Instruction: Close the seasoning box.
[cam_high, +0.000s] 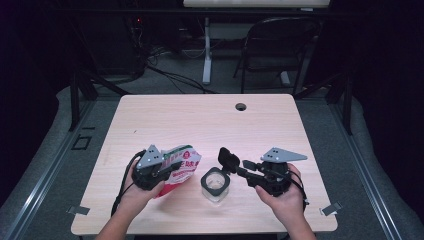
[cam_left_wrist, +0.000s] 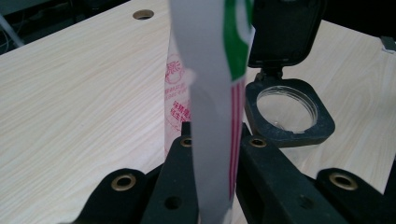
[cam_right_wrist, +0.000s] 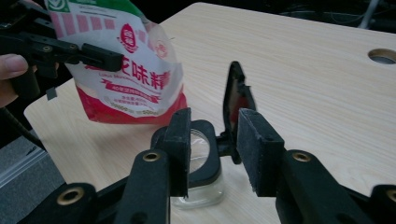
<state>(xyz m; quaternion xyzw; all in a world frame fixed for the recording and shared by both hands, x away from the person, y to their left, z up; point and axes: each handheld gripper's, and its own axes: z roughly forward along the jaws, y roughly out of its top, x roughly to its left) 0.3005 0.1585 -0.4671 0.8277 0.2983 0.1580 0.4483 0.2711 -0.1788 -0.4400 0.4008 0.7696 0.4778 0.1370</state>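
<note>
A white, red and green pouch (cam_high: 182, 167) hangs tilted over the table's near left, with my left gripper (cam_high: 172, 167) shut on its edge. In the left gripper view the pouch (cam_left_wrist: 210, 93) runs edge-on up between the jaws of my left gripper (cam_left_wrist: 212, 140). Just right of it stands a small glass jar (cam_high: 215, 186) with a black rim (cam_left_wrist: 327, 126). The jar's flip lid (cam_high: 228, 159) stands up open. My right gripper (cam_high: 242, 169) reaches in from the right, level with the lid. In the right gripper view the right gripper (cam_right_wrist: 215, 135) has its pads apart, the lid (cam_right_wrist: 235, 98) just past them.
The light wooden table (cam_high: 200, 120) has a round cable hole (cam_high: 241, 106) near its far edge. A folding chair (cam_high: 280, 45) and cables stand on the floor beyond. The jar sits close to the near edge.
</note>
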